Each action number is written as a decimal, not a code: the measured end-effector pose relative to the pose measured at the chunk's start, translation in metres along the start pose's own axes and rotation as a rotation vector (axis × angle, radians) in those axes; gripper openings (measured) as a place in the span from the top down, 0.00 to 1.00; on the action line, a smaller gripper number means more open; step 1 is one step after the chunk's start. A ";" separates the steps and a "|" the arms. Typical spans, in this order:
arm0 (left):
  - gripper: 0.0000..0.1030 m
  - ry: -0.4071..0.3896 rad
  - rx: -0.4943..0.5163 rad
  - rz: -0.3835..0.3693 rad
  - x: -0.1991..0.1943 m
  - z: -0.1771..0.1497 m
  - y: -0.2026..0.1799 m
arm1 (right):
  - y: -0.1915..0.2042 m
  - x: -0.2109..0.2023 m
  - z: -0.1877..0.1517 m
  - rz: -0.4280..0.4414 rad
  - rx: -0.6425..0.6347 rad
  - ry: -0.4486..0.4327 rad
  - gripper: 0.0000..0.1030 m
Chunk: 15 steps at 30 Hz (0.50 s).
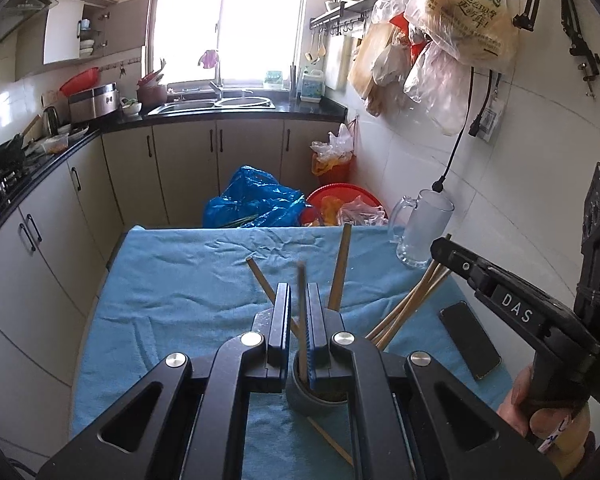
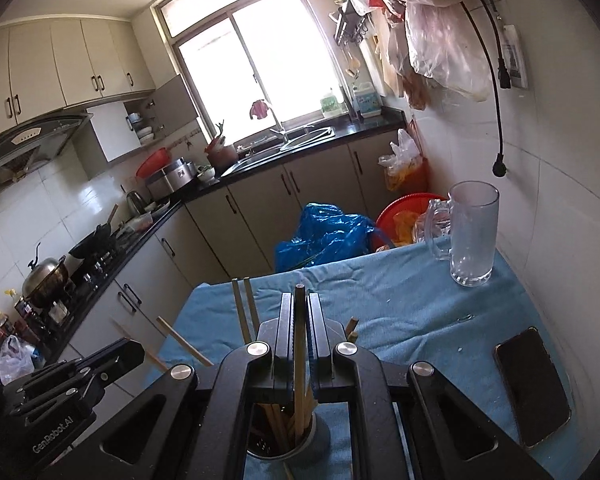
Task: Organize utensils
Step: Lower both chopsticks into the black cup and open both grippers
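Observation:
A round metal holder (image 1: 316,398) (image 2: 296,446) stands on the blue cloth, with several wooden chopsticks (image 1: 408,306) (image 2: 244,312) standing in it. My left gripper (image 1: 299,300) is above the holder, its jaws close around one dark chopstick (image 1: 301,312) that reaches down into the holder. My right gripper (image 2: 299,312) is also over the holder, shut on a wooden chopstick (image 2: 299,344) standing upright in it. The right gripper shows in the left wrist view (image 1: 500,280) at the right. One chopstick (image 1: 330,440) lies on the cloth beside the holder.
A glass mug (image 1: 420,228) (image 2: 470,236) stands at the table's far right corner. A black phone (image 1: 470,338) (image 2: 534,384) lies on the cloth at the right. Beyond the table are blue bags (image 1: 256,200), a red basin (image 1: 340,196) and cabinets.

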<state>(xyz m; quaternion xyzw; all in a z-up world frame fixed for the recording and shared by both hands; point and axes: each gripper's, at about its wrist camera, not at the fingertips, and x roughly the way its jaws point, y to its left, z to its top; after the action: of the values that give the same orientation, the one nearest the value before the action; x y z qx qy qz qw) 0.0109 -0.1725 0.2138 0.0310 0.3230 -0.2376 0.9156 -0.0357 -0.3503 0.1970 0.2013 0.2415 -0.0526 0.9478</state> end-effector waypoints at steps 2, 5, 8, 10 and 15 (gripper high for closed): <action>0.90 -0.003 -0.002 -0.003 -0.004 0.000 -0.001 | 0.000 -0.001 -0.001 0.004 0.007 0.002 0.93; 0.68 -0.019 -0.012 -0.004 -0.014 0.000 -0.001 | 0.000 -0.003 -0.002 0.013 0.020 0.004 0.73; 0.60 -0.050 -0.021 0.006 -0.031 -0.002 0.000 | 0.002 -0.015 0.000 0.013 0.019 -0.021 0.60; 0.56 -0.065 -0.017 0.015 -0.044 -0.006 0.000 | 0.004 -0.024 0.002 0.021 0.013 -0.027 0.60; 0.42 -0.110 -0.029 0.040 -0.078 -0.023 0.002 | 0.007 -0.051 -0.001 0.021 -0.005 -0.044 0.50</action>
<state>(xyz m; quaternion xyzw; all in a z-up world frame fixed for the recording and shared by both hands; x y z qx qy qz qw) -0.0547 -0.1336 0.2426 0.0112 0.2750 -0.2159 0.9368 -0.0797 -0.3437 0.2228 0.2004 0.2187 -0.0463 0.9539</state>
